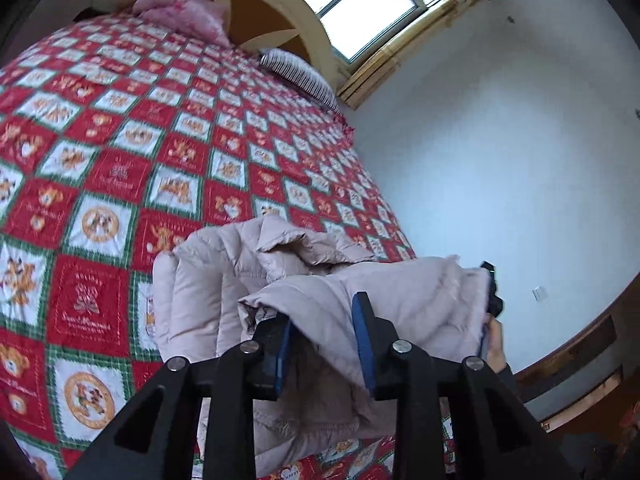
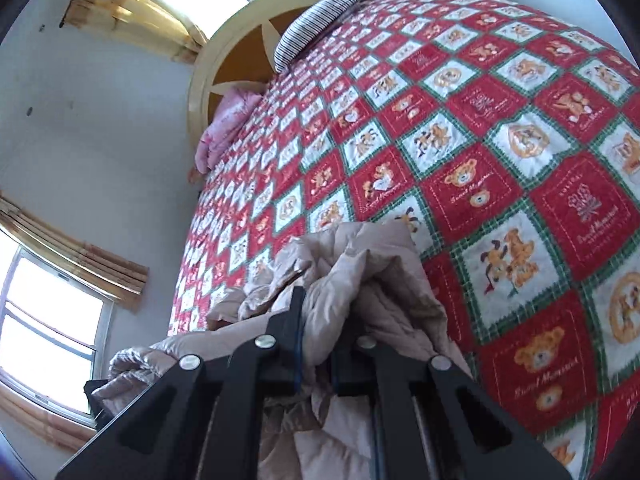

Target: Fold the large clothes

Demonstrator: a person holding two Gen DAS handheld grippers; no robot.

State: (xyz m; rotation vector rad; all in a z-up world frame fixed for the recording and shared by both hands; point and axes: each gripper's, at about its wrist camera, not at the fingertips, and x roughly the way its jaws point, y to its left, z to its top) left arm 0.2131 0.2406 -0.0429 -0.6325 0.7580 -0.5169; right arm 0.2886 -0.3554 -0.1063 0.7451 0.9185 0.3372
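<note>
A pale beige padded jacket (image 1: pixel 224 280) lies bunched at the near edge of the bed, partly lifted. In the left wrist view my left gripper (image 1: pixel 322 312) has its blue-padded jaws apart. A slack fold of the jacket hangs between them and neither pad presses on it. To the right, my right gripper (image 1: pixel 491 292) pinches the jacket's far edge, with a hand (image 1: pixel 496 348) behind it. In the right wrist view my right gripper (image 2: pixel 324 304) is shut on a thick bunch of the jacket (image 2: pixel 372 256). The fabric covers its right finger.
A red, green and white patchwork quilt (image 1: pixel 120 168) with teddy bear prints covers the bed. A pink bundle (image 1: pixel 184 16) and a striped pillow (image 1: pixel 296 72) lie by the round headboard (image 1: pixel 280 8). A white wall (image 1: pixel 500 160) runs beside the bed, with windows (image 2: pixel 44 328) and dark wooden furniture (image 1: pixel 572 352).
</note>
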